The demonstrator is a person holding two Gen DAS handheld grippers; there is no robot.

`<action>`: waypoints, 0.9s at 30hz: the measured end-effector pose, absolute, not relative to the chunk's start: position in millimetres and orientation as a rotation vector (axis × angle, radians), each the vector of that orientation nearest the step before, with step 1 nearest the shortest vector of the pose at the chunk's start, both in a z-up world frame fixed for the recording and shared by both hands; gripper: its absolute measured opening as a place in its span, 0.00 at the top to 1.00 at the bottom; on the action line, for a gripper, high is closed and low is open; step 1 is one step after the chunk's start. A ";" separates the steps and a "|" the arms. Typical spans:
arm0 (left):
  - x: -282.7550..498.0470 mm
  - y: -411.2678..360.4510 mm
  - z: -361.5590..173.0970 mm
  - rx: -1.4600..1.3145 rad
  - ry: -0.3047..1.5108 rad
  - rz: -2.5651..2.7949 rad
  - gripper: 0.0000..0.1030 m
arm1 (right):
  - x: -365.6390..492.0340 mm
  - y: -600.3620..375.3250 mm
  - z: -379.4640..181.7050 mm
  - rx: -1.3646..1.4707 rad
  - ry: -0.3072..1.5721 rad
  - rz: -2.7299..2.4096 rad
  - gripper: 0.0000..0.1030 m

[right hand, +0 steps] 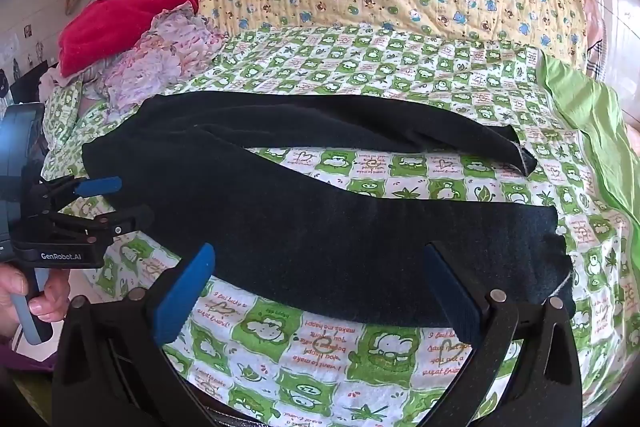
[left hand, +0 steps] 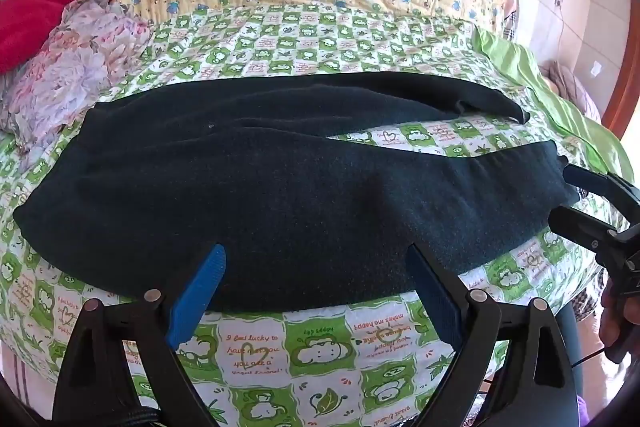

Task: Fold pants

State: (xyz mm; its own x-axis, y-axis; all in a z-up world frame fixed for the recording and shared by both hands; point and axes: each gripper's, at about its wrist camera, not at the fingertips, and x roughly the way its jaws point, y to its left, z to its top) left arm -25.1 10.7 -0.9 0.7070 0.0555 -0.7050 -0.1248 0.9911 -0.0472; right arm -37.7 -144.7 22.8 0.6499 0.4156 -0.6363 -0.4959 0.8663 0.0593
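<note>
A pair of dark navy, fleece-like pants [left hand: 280, 179] lies flat on a bed covered by a green-and-white checked quilt [left hand: 320, 347] printed with cartoon frogs. The pants run crosswise in front of us, long axis left to right: the waist end sits at our left, and the two legs reach to our right, parting into a narrow V so a strip of quilt shows between them.

Our left gripper [left hand: 316, 291] hovers at the near edge of the front leg, its blue-padded fingers spread wide apart and holding nothing. Our right gripper [right hand: 320, 287] also stands wide open and empty, poised at the near edge of the same leg, toward the cuff end [right hand: 560, 259].

The near leg lies just ahead of both grippers; the far leg [right hand: 360, 123] lies well beyond it. We judge that the coming move is to pinch the near leg's edge with both grippers and carry it away from us onto the far leg (the left is nearer the waist, the right nearer the cuff).

A red fleece bundle [right hand: 120, 23] and a pale floral cloth [right hand: 160, 63] sit beyond the waist.
</note>
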 end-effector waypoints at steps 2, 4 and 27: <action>-25.0 10.9 -0.9 -0.096 0.779 0.098 0.10 | -37.7 -141.2 22.1 -0.129 0.696 0.511 0.00; -25.0 10.9 -0.7 -0.098 0.779 0.098 0.10 | -36.8 -140.2 21.4 -0.130 0.696 0.510 0.00; -22.5 9.0 0.0 -0.099 0.791 0.087 0.10 | -37.3 -143.9 19.4 -0.108 0.671 0.521 0.00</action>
